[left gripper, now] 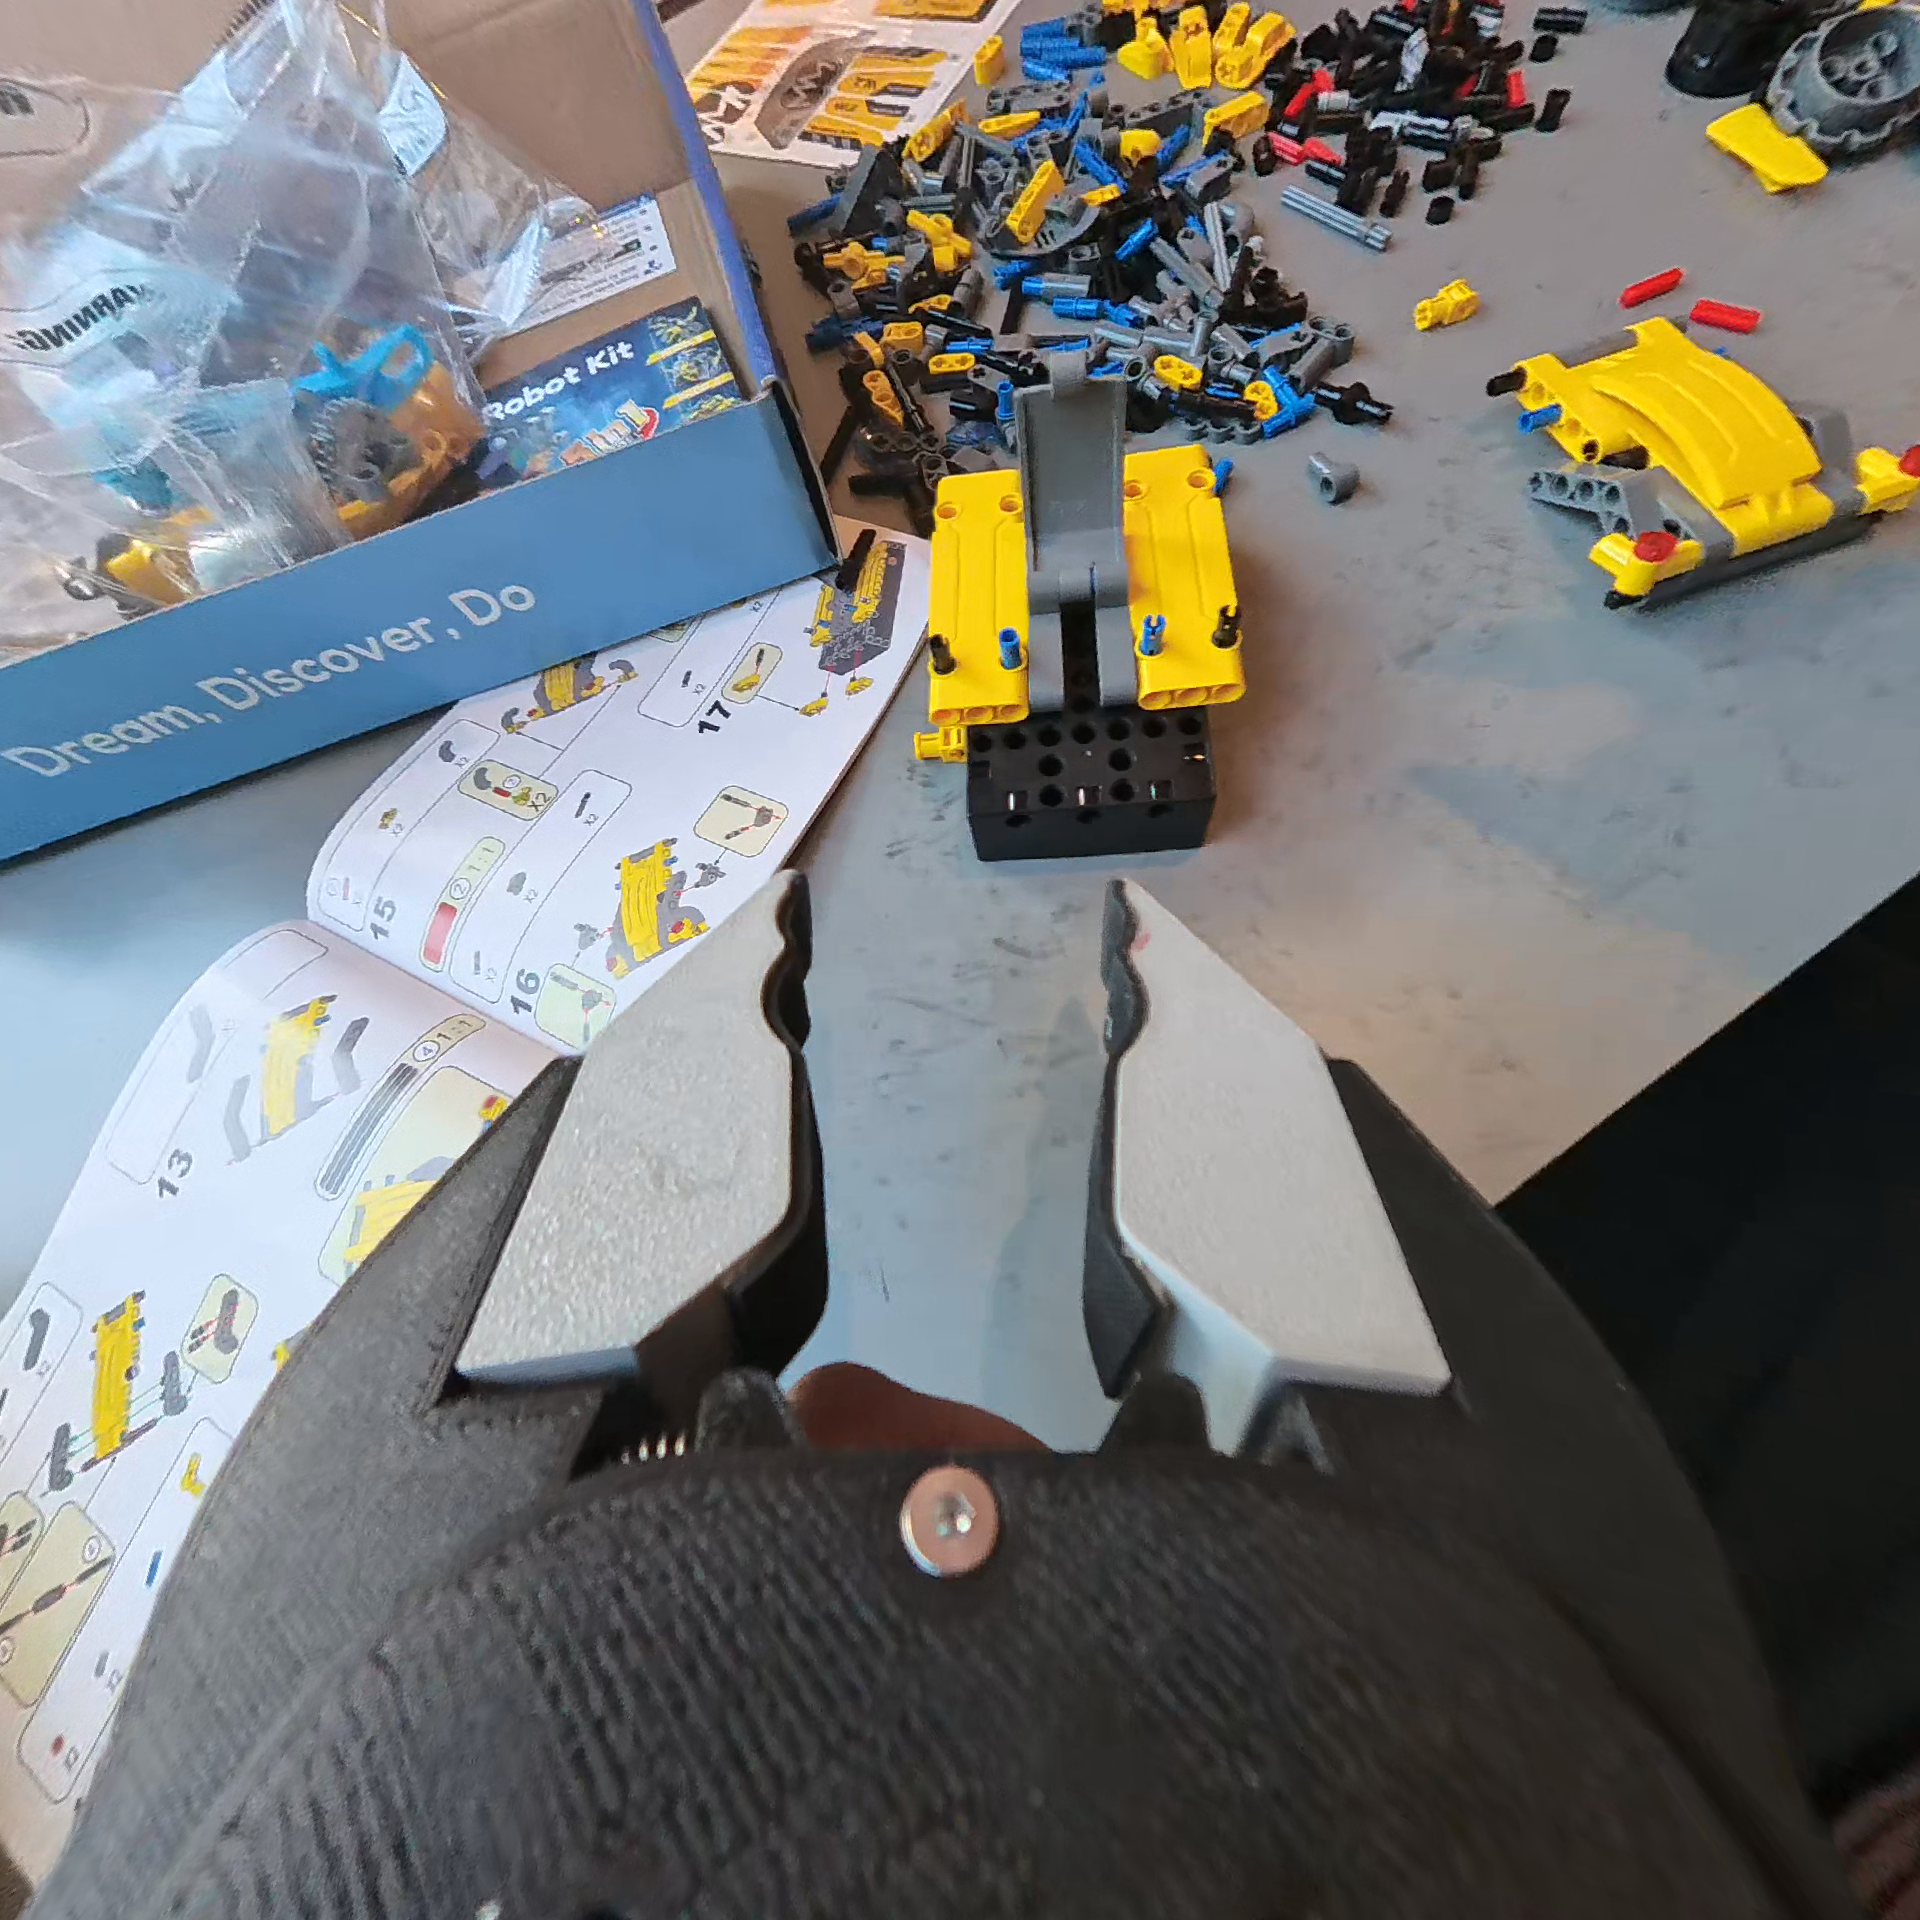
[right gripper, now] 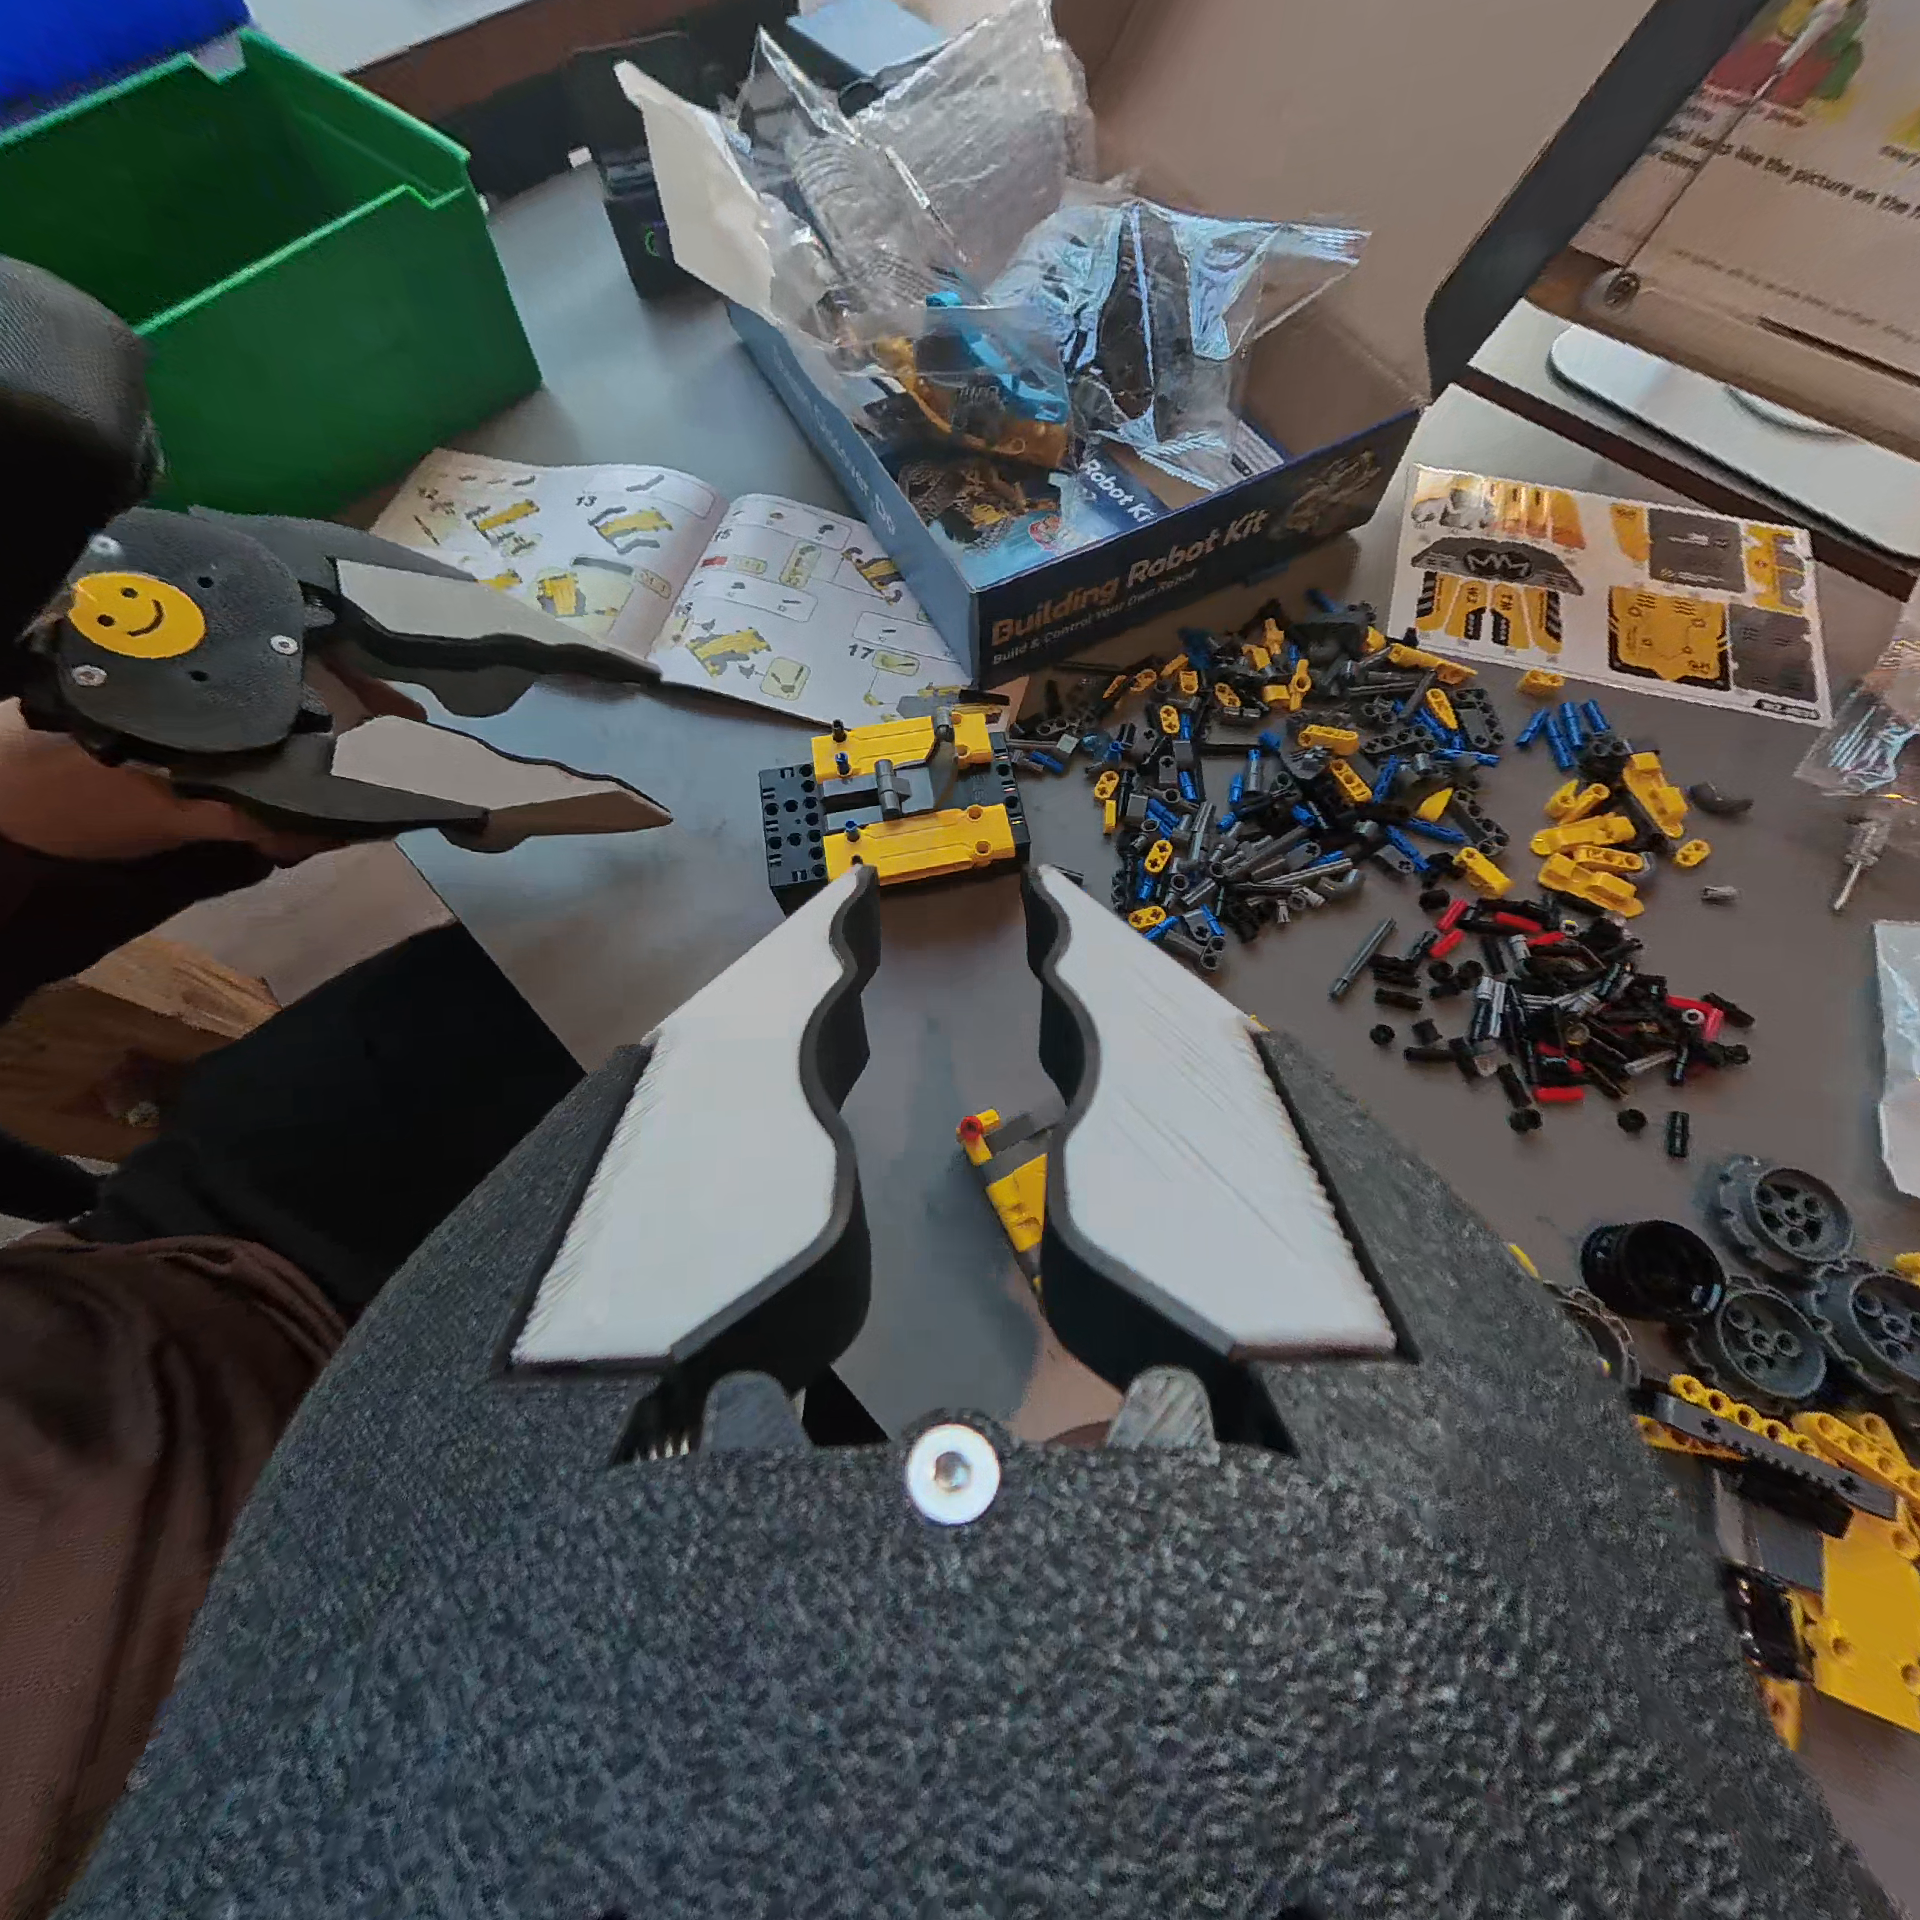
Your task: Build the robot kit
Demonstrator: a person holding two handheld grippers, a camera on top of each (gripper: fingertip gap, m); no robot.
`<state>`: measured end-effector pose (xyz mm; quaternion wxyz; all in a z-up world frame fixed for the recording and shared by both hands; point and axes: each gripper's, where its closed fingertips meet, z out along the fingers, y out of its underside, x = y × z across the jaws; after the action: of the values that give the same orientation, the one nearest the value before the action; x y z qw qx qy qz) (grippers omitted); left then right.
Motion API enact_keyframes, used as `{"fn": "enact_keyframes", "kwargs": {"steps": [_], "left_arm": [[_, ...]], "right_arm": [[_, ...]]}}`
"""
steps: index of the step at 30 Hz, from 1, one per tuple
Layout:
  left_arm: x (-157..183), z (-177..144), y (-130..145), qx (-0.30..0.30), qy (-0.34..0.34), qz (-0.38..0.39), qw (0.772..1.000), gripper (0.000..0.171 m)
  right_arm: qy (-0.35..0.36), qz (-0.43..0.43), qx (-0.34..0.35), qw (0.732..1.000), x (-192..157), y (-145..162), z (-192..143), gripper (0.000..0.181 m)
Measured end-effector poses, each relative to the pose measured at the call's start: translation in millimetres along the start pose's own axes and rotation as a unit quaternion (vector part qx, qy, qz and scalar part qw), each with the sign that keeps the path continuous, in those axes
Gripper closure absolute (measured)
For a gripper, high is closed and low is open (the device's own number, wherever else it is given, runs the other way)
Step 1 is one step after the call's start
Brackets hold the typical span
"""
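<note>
Nearest, the left gripper (left gripper: 951, 935) hangs above the grey counter (left gripper: 1403, 831) with its jaws wide apart and nothing between them. Its left finger lies over the open instruction booklet (left gripper: 582, 831). Just ahead of its tips stands a small model (left gripper: 1086, 644): a black block with holes, two yellow panels on top and a grey tilted piece between them. The gripper does not touch it.

Also the right gripper (right gripper: 945, 888) is open and holds nothing; its tips are very close to the near side of the same model (right gripper: 899, 800), but I cannot tell if they touch. Between its fingers a small yellow and grey part (right gripper: 1008, 1174) lies on the counter. To its left the other gripper (right gripper: 649, 743) shows, held by a hand, with a yellow smiley sticker (right gripper: 135, 615) on its body.

Farther away, a pile of small blue, black, yellow and grey pieces (right gripper: 1351, 790) is spread on the counter. On the right are grey wheels (right gripper: 1766, 1340) and a second yellow assembly (left gripper: 1704, 457). Behind the booklet stands a blue cardboard box (right gripper: 1164, 571) filled with clear plastic bags (right gripper: 997, 260), beside it a sticker sheet (right gripper: 1610, 582), and far left a green bin (right gripper: 312, 312).
</note>
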<state>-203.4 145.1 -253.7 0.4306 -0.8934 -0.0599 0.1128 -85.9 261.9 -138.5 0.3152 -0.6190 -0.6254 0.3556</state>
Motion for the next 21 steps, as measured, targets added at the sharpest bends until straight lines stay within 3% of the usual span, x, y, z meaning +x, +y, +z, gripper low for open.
{"fn": "enact_keyframes", "kwargs": {"steps": [4, 7, 11, 16, 21], "left_arm": [[-21, -2, 0, 0.007, -0.023, -0.021, 0.999, 0.111], [-39, -3, 6, 0.003, -0.033, -0.045, 0.998, 0.111], [-46, -7, 7, 0.005, -0.023, -0.064, 0.998, 0.111], [-27, -12, 17, 0.009, 0.011, -0.061, 0.998, 0.113], [8, -31, 28, 0.068, 0.046, -0.047, 0.996, 0.117]], "right_arm": [[-0.034, -0.013, 0.009, 0.999, -8, 11, -1, 0.156], [-0.01, -0.021, -0.052, 0.998, 11, 59, 4, 0.153], [-0.014, 0.017, -0.052, 0.998, 26, 105, -2, 0.154], [-0.003, 0.017, -0.045, 0.999, 38, 137, -14, 0.15], [-0.005, -0.011, -0.003, 1.0, 36, 139, -14, 0.147]]}}
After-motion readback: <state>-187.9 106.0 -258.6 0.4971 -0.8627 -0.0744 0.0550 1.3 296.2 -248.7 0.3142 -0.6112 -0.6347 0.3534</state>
